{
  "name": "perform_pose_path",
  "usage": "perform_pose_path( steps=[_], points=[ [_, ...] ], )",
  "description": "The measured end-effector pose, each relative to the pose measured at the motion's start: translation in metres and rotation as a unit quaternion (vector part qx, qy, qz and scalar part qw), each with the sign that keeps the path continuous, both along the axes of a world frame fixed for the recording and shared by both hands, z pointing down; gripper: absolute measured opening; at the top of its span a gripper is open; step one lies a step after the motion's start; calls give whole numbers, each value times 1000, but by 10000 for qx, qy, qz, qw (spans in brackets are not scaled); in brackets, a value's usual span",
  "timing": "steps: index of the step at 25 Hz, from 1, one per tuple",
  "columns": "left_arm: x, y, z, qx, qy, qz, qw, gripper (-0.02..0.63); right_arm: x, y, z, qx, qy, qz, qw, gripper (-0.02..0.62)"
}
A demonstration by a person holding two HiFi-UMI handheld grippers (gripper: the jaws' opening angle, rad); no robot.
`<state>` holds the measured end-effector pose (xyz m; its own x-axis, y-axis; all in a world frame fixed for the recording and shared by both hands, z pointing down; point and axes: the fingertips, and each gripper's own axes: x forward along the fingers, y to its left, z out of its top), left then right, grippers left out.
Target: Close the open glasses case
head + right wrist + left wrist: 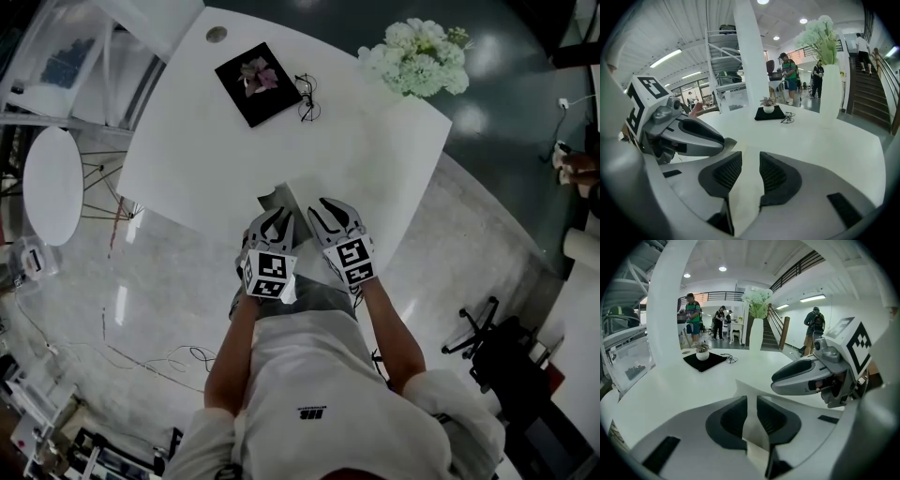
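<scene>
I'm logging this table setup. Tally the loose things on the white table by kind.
glasses case: 1
pair of glasses: 1
black mat: 1
potted plant: 1
vase of flowers: 1
Total: 5

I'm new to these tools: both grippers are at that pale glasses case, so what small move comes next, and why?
Probably swing the flap over and down. The glasses case looks open; its pale flap fills the narrow gap between the jaws of the left gripper and the right gripper, so both seem placed to guide it.
</scene>
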<state>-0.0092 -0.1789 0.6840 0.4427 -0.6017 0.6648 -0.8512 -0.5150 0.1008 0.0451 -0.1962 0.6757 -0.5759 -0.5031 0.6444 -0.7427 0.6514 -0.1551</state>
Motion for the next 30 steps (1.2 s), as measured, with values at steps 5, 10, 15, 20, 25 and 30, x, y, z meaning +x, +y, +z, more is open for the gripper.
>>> perform_pose_path(
  steps=[5, 10, 15, 20, 25, 30],
  points=[
    [5, 1, 5, -69, -7, 85, 9999, 78, -1, 2, 7, -25, 22, -19, 10000, 120],
    [9, 2, 9, -104, -2, 142, 9998, 78, -2, 5, 9, -106, 32, 3, 9999, 120],
    [13, 2, 12, -120, 11, 196, 9997, 78, -3, 10, 11, -154, 13, 24, 9999, 120],
    [15, 4, 12, -116, 28, 249, 9996, 78, -5, 12, 10, -145, 18, 29, 9999, 117],
    [15, 6, 12, -103, 61, 253, 9996, 78, -8, 15, 8, -114, -35, 39, 9999, 116],
    [12, 8, 9, -74, 74, 230, 9997, 78, -12, 17, 5, -88, -79, 38, 9999, 115]
  ],
)
